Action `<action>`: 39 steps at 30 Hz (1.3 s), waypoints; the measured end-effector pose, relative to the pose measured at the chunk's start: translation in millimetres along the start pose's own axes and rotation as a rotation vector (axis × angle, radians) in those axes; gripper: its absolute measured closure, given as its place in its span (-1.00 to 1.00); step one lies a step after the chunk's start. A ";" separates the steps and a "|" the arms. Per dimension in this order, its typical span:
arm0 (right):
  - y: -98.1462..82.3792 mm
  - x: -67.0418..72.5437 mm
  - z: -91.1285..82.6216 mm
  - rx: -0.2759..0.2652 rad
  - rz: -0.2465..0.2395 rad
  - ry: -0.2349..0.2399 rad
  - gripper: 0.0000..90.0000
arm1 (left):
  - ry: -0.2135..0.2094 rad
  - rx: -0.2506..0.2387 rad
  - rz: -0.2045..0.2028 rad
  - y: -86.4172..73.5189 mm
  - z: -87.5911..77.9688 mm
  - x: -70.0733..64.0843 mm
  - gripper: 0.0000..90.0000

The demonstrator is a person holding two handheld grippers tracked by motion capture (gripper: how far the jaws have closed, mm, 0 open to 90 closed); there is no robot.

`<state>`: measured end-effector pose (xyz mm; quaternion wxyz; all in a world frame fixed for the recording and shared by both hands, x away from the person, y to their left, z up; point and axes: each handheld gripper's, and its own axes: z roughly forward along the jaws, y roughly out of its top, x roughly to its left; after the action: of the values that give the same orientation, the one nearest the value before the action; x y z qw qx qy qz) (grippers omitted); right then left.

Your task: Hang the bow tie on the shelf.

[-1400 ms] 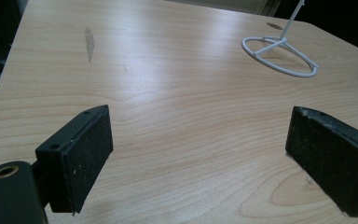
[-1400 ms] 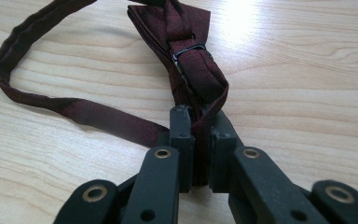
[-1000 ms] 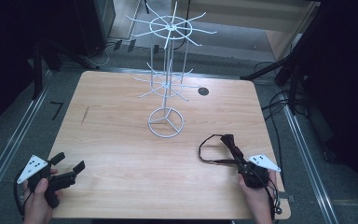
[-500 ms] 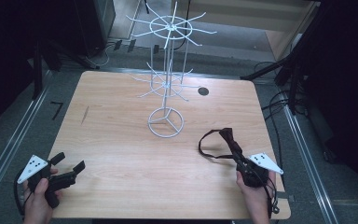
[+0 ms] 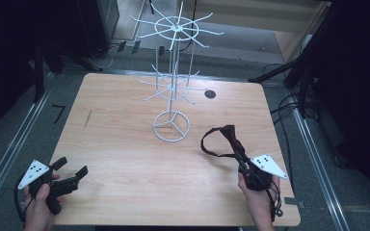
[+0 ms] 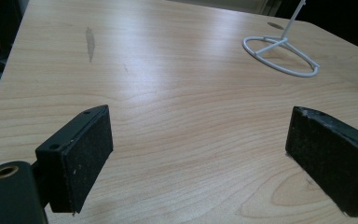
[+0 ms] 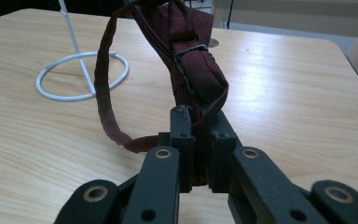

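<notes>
Bow tie [image 5: 224, 139], dark red with looped strap, is clamped in the right gripper [image 5: 247, 168] near the table [image 5: 125, 144] right edge, lifted off the wood. Left gripper [image 5: 70, 173] sits at the near left corner, jaws spread wide, nothing between them. White wire rack [image 5: 172, 126] stands mid-table; bare wood lies between rack and both grippers. Right gripper view resolves the strap's metal buckle [image 7: 191, 51]; left gripper view shows a scuff [image 6: 90, 43].
</notes>
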<state>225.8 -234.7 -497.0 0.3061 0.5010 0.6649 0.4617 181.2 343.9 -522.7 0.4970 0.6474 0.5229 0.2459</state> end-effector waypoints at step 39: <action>49.2 58.2 -9.5 -0.154 -0.078 0.147 0.88 | 0.006 -0.002 0.000 -0.1 -0.3 -0.3 -0.82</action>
<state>218.3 -178.8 -444.8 0.3117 0.4144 0.6670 0.5349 180.7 343.7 -522.6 0.4961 0.6462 0.5242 0.2483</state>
